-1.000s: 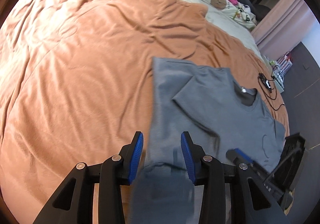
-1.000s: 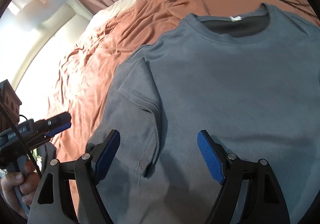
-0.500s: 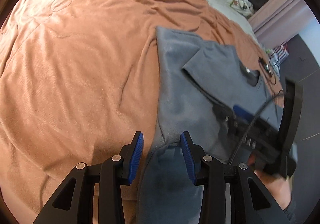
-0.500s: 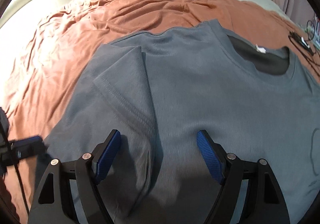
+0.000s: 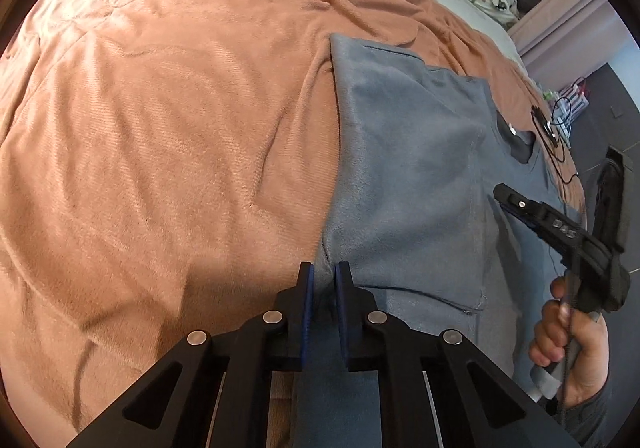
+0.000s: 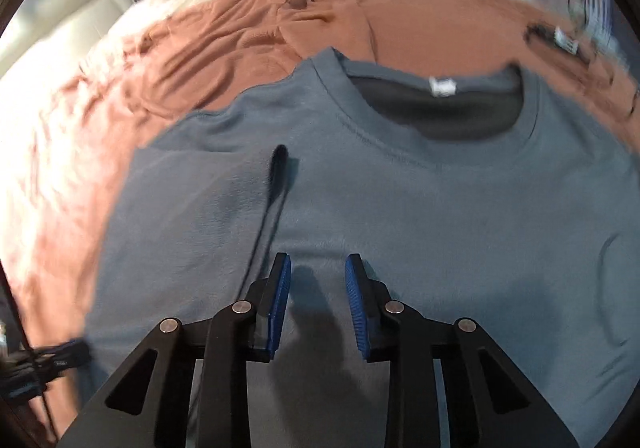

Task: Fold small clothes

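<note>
Now: left gripper (image 5: 323,280) closing on grey T-shirt (image 5: 404,183) edge, cloth between pads | right gripper (image 6: 318,288) closing, nothing pinched, over chest | long axis runs ahead to collar (image 6: 432,119) | left nearer hem, on orange blanket (image 5: 168,135).

Two close, downward wrist views, shared grey shirt (image 5: 404,175)
</note>
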{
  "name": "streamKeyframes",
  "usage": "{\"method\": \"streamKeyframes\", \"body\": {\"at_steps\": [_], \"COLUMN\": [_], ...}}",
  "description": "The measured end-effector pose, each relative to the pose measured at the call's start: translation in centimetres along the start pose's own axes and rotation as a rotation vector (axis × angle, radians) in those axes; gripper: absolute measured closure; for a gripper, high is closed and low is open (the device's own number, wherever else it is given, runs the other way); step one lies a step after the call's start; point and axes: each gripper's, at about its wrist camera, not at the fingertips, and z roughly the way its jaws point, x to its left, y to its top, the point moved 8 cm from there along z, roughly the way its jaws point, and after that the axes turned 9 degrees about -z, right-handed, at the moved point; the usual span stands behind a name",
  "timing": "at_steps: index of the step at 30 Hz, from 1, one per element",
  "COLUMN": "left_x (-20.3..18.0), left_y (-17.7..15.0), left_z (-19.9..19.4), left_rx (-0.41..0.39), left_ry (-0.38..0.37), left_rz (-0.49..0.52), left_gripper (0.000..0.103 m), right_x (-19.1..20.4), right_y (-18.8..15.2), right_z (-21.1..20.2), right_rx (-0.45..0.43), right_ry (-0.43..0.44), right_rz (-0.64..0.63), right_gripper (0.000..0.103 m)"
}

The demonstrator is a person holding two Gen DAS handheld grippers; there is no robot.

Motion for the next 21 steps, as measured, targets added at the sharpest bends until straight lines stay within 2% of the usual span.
{"method": "streamKeyframes", "body": {"at_steps": [1,3,8,11,16,18,19,21], "left_x": [0.0,0.1,0.3,0.5,0.5,0.5,0.5,0.5], "left_y": [0.0,-0.1,-0.2,-0.2,-0.3,-0.3,-0.3,-0.3], "left_z": [-0.1,-0.3,-0.6,-0.8,-0.6,-0.6,-0.6,-0.7], "left_rx": [0.0,-0.001,-0.003,-0.001,-0.002,-0.006,-0.008,-0.01], "left_ry": [-0.003,-0.006,0.002,-0.005,0.0,0.008,0.009,0.009], "left_rz": [-0.004,-0.015,-0.023,-0.03,-0.027,-0.019,-0.017,-0.02], "left_gripper": [0.092,0.092,0.092,0.092,0.092,0.092,0.092,0.093], "right_x": [0.2,0.6,2.6,3.1,3.6,3.9,3.9,3.7], "right_y": [-0.3,-0.5,-1.2,-1.3,-1.1,-1.1,-1.1,-1.3], "right_z": [-0.1,-0.3,0.7,2.1,2.7,2.7,2.7,2.7], "right_rx": [-0.001,0.002,0.045,0.079,0.074,0.072,0.069,0.077], "right_ry": [0.08,0.166,0.291,0.296,0.279,0.273,0.266,0.259], "right_rz": [0.027,0.061,0.089,0.104,0.145,0.145,0.137,0.124], "right_gripper": [0.077,0.077,0.073,0.071,0.069,0.077,0.099,0.103]}}
